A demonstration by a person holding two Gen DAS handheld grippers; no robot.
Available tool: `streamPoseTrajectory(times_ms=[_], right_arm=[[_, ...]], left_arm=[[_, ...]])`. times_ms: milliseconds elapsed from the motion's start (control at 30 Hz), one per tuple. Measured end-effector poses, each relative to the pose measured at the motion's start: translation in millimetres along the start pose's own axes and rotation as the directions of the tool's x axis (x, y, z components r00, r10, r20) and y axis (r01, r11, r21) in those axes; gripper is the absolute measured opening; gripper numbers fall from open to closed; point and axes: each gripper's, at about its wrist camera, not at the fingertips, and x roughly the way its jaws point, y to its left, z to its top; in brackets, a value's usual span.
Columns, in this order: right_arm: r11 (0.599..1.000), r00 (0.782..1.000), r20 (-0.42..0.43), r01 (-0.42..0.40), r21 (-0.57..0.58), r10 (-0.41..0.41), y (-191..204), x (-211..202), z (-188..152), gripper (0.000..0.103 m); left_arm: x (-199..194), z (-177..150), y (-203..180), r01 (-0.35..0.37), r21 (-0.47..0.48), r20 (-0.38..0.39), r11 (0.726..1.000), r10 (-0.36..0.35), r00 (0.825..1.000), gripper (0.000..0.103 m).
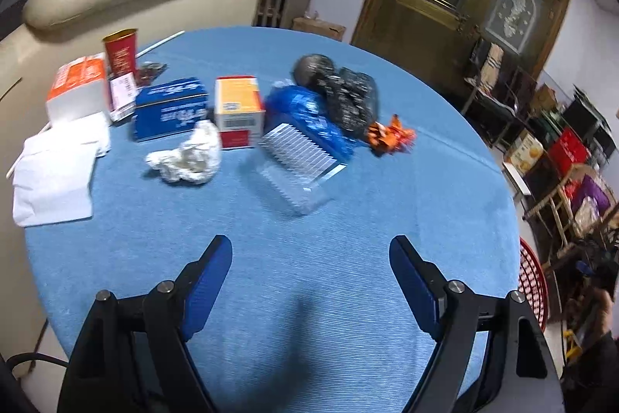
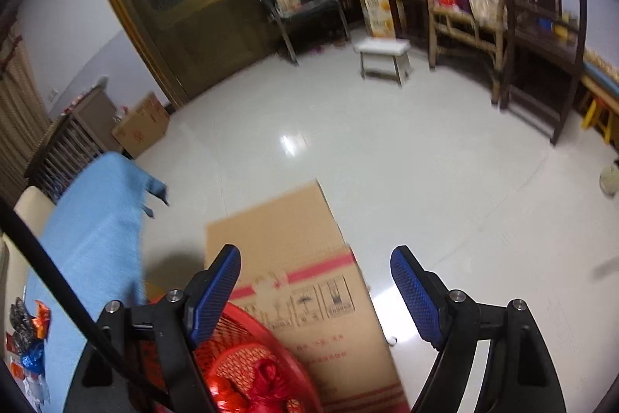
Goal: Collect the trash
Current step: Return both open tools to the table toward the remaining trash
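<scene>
In the left wrist view the round worktop point(image 1: 271, 277) under its blue cloth fills the middle, its curved edge sweeping down the right side; the lower half of the cloth is bare, open room in front of the fingers. At the far left a white paper bag point(image 1: 54, 177) overhangs the rim, with an orange and white carton point(image 1: 77, 88) and a red cup point(image 1: 120, 51) behind it. Moving right come a blue box point(image 1: 170, 109), a crumpled white tissue point(image 1: 189, 155), an orange and white box point(image 1: 238, 111), a clear plastic tray point(image 1: 298, 165), a blue wrapper point(image 1: 305, 111), a black bag point(image 1: 348, 95) and an orange wrapper point(image 1: 390, 136), all in the upper middle. The left hand-held gripper point(image 1: 311, 258) stands wide open at the bottom, empty, touching nothing, the trash well beyond its tips. A red basket point(image 1: 534, 281) peeks past the right rim.

In the right wrist view the cloth edge sits at the left, with clear tiled floor point(image 2: 387, 149) across the middle. The right hand-held gripper point(image 2: 315, 266) is also spread wide and empty, above flattened cardboard point(image 2: 286, 242); the red basket point(image 2: 247, 359), with red plastic inside, lies just below its left finger.
</scene>
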Motion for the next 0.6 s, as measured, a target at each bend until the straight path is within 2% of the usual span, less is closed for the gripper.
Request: streamPoseTrajectory(times_ms=[133,267,333,433,533,600], right_arm=[[0.993,0.992,0.093,-0.078,-0.085,0.086,43,-46,11,0.086],[0.968,0.976,0.101,-0.170,-0.184,0.191,99,-69,2,0.088],[0.941,0.965,0.060,-0.235,-0.244,0.256,135,-74,-14,0.088],[0.894,0.951,-0.006,-0.294,-0.339,0.310,186,-77,-46,0.088],[0.819,0.924,-0.128,-0.378,-0.432,0.360,234,-75,-93,0.088],[0.748,0.906,-0.203,-0.422,-0.512,0.372,267,-75,-128,0.088]], left_arm=[[-2,0,16,-0.020,-0.037,0.012,0.999,0.021,1.000,0.084],[-5,-1,30,-0.051,-0.053,0.023,0.997,0.053,0.998,0.084],[-7,-1,38,-0.063,-0.070,0.024,0.996,0.065,0.998,0.084],[-9,-3,51,-0.082,-0.096,0.025,0.992,0.085,0.996,0.084],[-10,-6,62,-0.098,-0.121,0.022,0.988,0.101,0.995,0.084],[-11,-7,66,-0.104,-0.129,0.022,0.986,0.107,0.994,0.084]])
